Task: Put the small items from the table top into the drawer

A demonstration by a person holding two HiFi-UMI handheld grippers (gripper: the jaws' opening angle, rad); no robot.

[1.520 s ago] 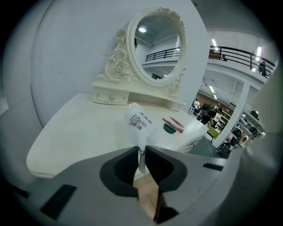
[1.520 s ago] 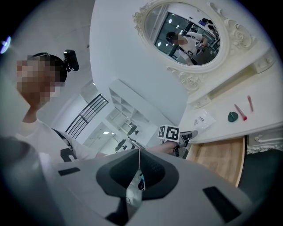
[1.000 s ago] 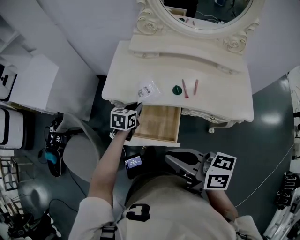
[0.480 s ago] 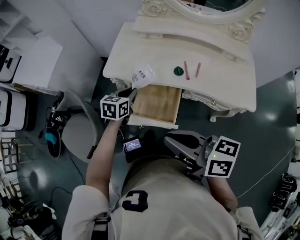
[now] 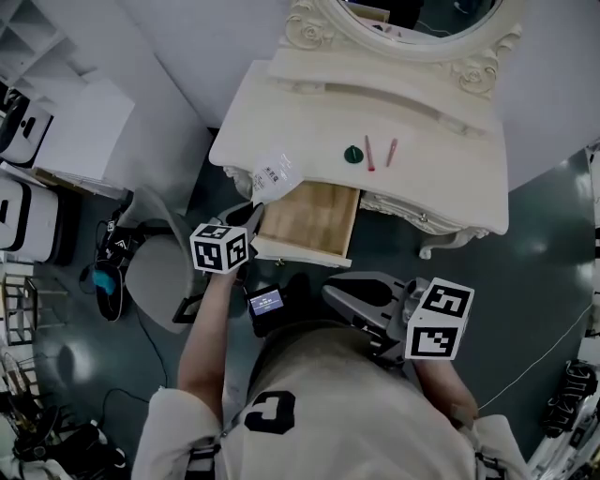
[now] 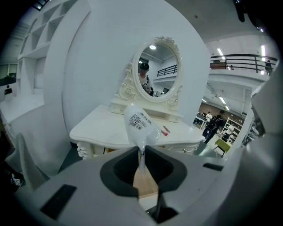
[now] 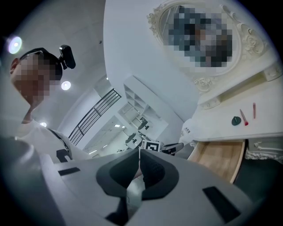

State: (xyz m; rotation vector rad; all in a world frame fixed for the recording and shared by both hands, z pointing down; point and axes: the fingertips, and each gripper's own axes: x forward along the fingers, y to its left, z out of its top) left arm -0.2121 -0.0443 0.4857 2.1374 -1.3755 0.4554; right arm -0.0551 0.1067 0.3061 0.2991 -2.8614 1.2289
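My left gripper [image 5: 254, 210] is shut on the bottom edge of a clear plastic bag [image 5: 270, 176] with a printed label. It holds the bag in the air at the front left edge of the white dressing table [image 5: 441, 192]. In the left gripper view the bag [image 6: 140, 123] stands up from the shut gripper [image 6: 141, 152]. The wooden drawer [image 5: 305, 220] is pulled out and looks empty. A green round item [image 5: 353, 155] and two red sticks [image 5: 369, 153] lie on the table top. My right gripper [image 5: 330, 292] is shut on nothing, low by my body.
An oval mirror [image 5: 412, 19] in a carved frame stands at the back of the table. A grey stool [image 5: 155, 286] is left of the drawer, with white shelves [image 5: 56, 141] beyond it. Cables and gear [image 5: 103, 272] lie on the dark floor.
The left gripper has lifted the bag off the table top and drawn it left and back toward me, past the front edge. The right gripper has hardly moved.
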